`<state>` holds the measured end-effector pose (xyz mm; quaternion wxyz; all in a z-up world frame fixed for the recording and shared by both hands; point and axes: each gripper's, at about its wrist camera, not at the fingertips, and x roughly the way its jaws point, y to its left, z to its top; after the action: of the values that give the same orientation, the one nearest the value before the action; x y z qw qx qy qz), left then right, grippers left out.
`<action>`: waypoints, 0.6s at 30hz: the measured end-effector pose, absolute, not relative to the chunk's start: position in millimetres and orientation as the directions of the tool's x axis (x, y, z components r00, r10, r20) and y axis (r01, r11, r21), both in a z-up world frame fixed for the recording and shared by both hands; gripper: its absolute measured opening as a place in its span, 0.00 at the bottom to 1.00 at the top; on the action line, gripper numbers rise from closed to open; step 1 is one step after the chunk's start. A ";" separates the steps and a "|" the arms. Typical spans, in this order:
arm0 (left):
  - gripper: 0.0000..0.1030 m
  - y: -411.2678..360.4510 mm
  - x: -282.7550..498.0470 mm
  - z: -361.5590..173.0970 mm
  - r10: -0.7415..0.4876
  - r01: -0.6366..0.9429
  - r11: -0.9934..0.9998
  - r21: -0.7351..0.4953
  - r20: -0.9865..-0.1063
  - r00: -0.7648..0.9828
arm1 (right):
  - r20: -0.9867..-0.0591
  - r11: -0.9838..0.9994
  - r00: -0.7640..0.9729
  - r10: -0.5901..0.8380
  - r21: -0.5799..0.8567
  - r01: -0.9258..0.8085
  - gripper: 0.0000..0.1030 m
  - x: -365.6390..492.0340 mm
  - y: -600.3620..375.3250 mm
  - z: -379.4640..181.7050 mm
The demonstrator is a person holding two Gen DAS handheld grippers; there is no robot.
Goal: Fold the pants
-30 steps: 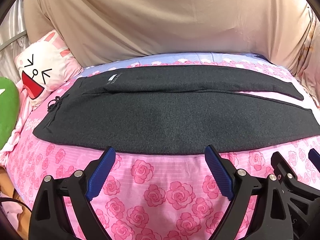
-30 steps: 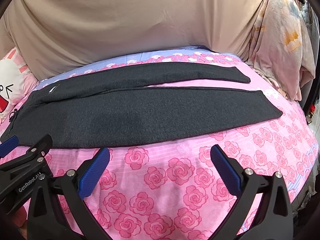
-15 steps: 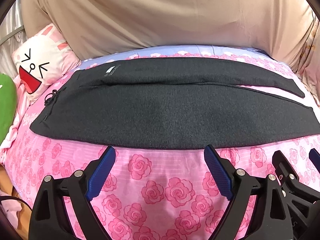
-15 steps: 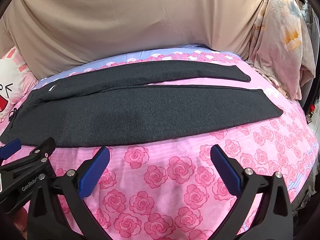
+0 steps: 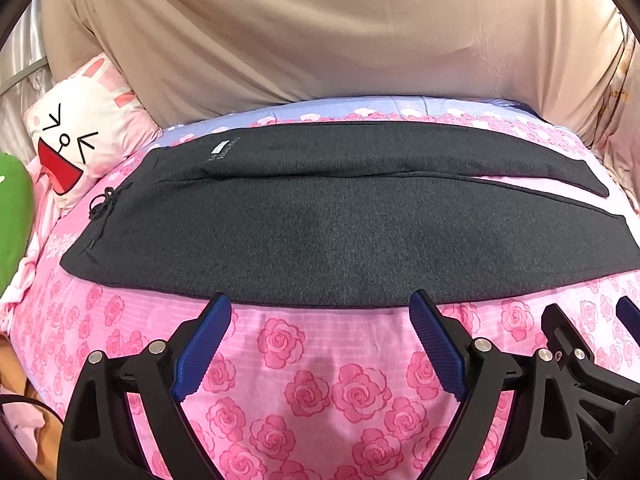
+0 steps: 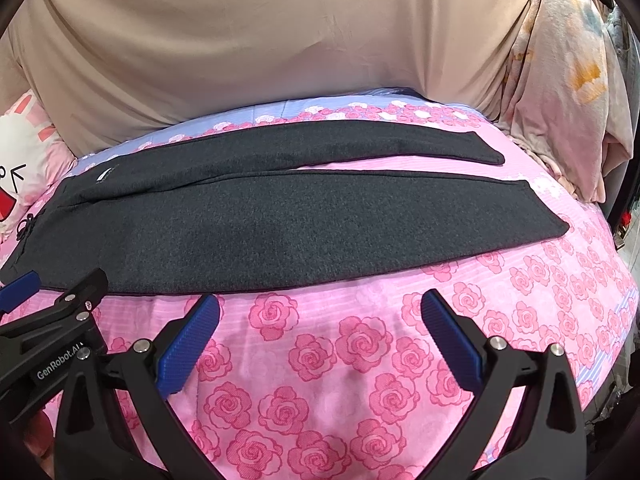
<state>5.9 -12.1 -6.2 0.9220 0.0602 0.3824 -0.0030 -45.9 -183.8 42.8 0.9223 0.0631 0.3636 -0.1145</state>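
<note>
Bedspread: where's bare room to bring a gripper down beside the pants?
Free: the bedspread strip under both grippers, below the pants, and right of the cuffs. A thin wedge between the legs. Crowded left: pillow.

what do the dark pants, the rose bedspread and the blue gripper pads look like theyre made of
Pants: dark grey, matte, fuzzy heathered surface, probably a fleece or sweatshirt knit. Rose bedspread: smooth printed woven cloth with faint stripes, likely cotton or a blend. Blue pads on the open left gripper: finely ribbed, matte, seemingly rubber or soft plastic; the exact type is unclear.
</note>
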 end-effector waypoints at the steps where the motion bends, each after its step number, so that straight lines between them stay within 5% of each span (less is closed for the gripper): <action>1: 0.85 -12.6 7.4 -6.1 0.042 0.053 0.992 0.114 -0.701 0.712 | -0.686 0.966 0.708 -0.166 0.033 0.257 0.96 -44.0 -184.9 42.6; 12: 0.86 24.3 34.5 -5.3 0.010 -0.030 0.999 -0.016 -0.716 0.699 | -0.669 0.959 0.715 -0.205 0.008 0.283 0.96 -10.5 -242.0 46.9; 18: 0.86 42.3 67.3 3.0 0.106 -0.021 0.992 0.122 -0.746 0.657 | -0.689 0.933 0.669 -0.279 -0.029 0.360 0.96 33.7 -318.4 37.1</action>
<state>67.3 42.3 3.0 0.9088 0.0514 0.4126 0.0348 33.7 -318.4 37.1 0.9119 0.0547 0.3672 -0.1751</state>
